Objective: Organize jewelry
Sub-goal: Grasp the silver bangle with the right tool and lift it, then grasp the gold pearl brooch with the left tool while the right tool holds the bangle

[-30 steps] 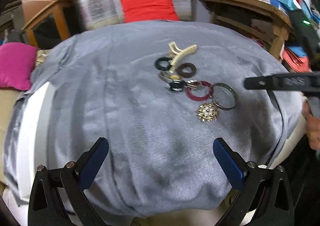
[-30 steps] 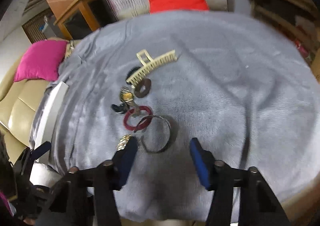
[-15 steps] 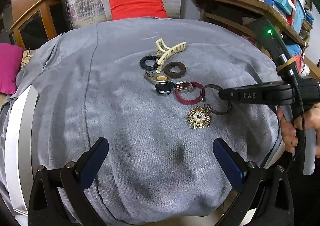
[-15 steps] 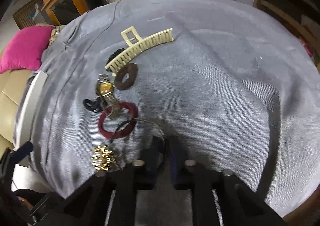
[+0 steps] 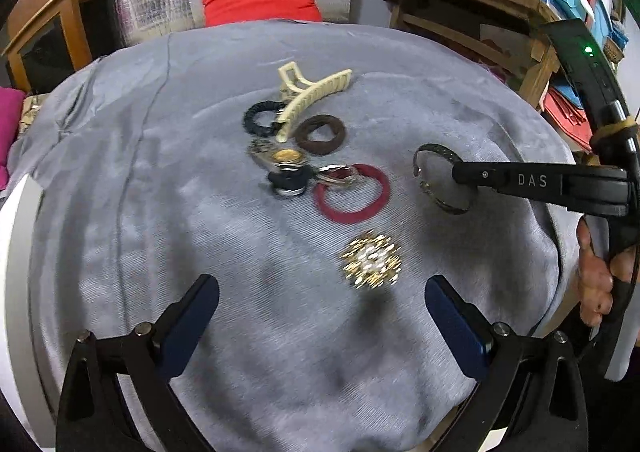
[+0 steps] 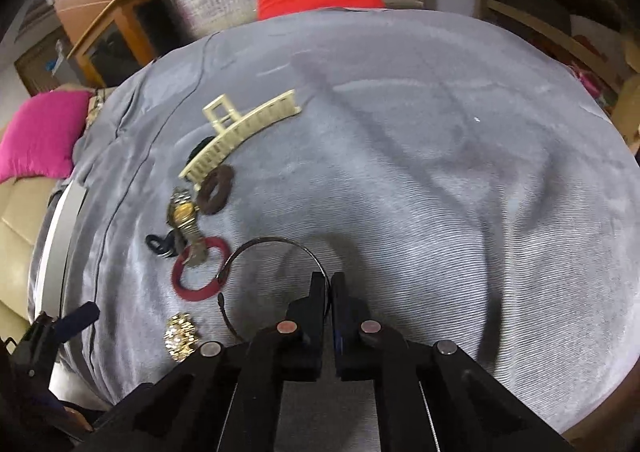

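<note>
Item: open metal bangle, thin and dark, pinched at its rim between the pressed-together fingers of our right gripper and held just to the right of the jewelry cluster, apart from it; whether it is lifted off the grey cloth or grazing it we cannot tell. Beside it, on the cloth: red ring, overlapped by the band of a gold-faced watch; a small black clip against the watch; brown hair tie; black hair tie partly under a cream claw clip; gold and pearl brooch, blurred, lying alone nearest us. Our left gripper hangs over the near edge of the cloth with fingers spread wide, holding nothing. Step in hand, as we judge it: separating the bangle from the pile. The next move calls for carrying it to a bare patch of cloth to the right, setting it flat and releasing; the grip on so thin a rim may slip.
</note>
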`<state>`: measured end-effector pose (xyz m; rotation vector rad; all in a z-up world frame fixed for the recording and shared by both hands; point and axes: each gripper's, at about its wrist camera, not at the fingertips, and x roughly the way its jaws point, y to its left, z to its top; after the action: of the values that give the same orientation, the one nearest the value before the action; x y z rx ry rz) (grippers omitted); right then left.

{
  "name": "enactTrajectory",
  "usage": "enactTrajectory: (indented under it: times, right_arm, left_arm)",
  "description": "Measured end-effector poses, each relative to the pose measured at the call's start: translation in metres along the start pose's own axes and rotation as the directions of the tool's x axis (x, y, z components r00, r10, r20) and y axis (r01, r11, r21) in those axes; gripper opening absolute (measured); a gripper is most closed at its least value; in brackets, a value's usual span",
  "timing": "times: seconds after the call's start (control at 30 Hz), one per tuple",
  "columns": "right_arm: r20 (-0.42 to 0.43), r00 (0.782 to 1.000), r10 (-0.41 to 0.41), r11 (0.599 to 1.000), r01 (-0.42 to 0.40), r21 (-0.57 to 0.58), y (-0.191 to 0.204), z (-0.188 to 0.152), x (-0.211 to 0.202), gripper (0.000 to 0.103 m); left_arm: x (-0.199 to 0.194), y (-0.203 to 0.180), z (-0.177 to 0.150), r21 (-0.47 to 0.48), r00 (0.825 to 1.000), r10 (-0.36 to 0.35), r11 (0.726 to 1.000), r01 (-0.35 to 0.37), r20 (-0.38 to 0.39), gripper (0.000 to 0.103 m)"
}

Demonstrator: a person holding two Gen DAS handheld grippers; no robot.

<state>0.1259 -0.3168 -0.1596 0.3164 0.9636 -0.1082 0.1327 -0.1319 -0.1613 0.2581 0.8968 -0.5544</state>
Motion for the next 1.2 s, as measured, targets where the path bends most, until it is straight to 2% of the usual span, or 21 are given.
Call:
enactTrajectory:
  times: [0.03, 0.13, 0.17, 0.2, 0.57, 0.63, 0.67, 0.9, 1.2]
  right_arm:
    - [0.003, 1.0, -0.001, 1.0, 0.001, 0.003, -0.002, 0.0, -0.001, 0.004]
    - [0.009, 1.0, 0.008, 1.0, -0.008, 0.022, -0.006, 0.002, -0.002, 0.004]
    - [0.011, 1.0, 0.012, 1.0, -0.013, 0.027, -0.006, 0.002, -0.002, 0.004]
    - [0.013, 1.0, 0.018, 0.999, -0.019, 0.03, -0.007, 0.002, -0.002, 0.004]
    - [0.028, 0.999, 0.033, 0.999, -0.034, 0.039, -0.004, 0.0, -0.006, 0.004]
    - [0.033, 0.999, 0.031, 0.998, -0.033, 0.046, -0.004, 0.001, -0.007, 0.004]
    - [0.037, 0.999, 0.028, 0.998, -0.03, 0.048, -0.004, 0.001, -0.008, 0.004]
    - [0.062, 0.998, 0.033, 0.998, -0.037, 0.053, -0.001, 0.0, -0.012, 0.004]
    - [0.107, 0.994, 0.036, 0.999, -0.039, 0.027, 0.013, -0.001, -0.022, 0.004]
  left_arm:
    - [0.003, -0.002, 0.002, 0.001, 1.0, -0.007, 1.0, 0.007, -0.003, 0.096]
    - [0.015, -0.007, 0.006, -0.001, 0.999, -0.027, 1.0, 0.027, -0.032, 0.08]
    - [0.019, -0.008, 0.006, -0.005, 0.999, -0.03, 1.0, 0.03, -0.045, 0.072]
    - [0.025, -0.007, 0.006, -0.014, 0.997, -0.035, 0.999, 0.034, -0.062, 0.068]
    - [0.033, -0.009, 0.012, -0.002, 0.998, -0.037, 0.999, 0.037, -0.053, 0.067]
    - [0.031, -0.01, 0.011, 0.015, 0.999, -0.016, 1.0, 0.016, -0.034, 0.055]
    - [0.029, -0.01, 0.011, 0.02, 1.0, -0.013, 1.0, 0.013, -0.023, 0.042]
    - [0.016, -0.003, 0.008, 0.0, 0.999, -0.035, 0.999, 0.035, 0.003, 0.041]
    - [-0.022, 0.019, 0.005, -0.037, 0.995, -0.015, 0.999, 0.019, 0.097, 0.041]
